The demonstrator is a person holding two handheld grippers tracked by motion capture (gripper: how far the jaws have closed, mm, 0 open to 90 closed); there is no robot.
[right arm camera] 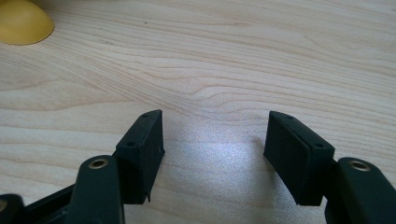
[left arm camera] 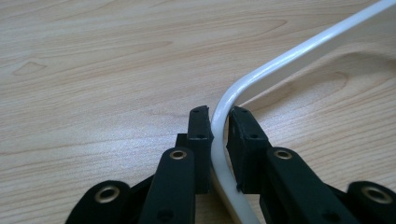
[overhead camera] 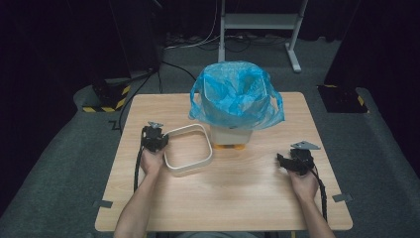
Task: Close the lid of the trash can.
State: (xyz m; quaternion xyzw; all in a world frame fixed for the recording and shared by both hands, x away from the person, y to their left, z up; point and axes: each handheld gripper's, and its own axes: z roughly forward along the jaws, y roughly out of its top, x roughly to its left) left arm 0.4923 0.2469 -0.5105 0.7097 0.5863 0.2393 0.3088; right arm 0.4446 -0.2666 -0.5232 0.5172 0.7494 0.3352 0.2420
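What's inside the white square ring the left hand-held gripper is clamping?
Inside the white ring only bare wooden table shows. The left hand-held gripper pinches the ring's rim at a rounded corner. The strip of table directly under the rim is covered.

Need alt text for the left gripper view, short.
The left tool has its two black jaws closed on the corner of a white ring, which curves away to the upper right. Below lies a light wooden table.
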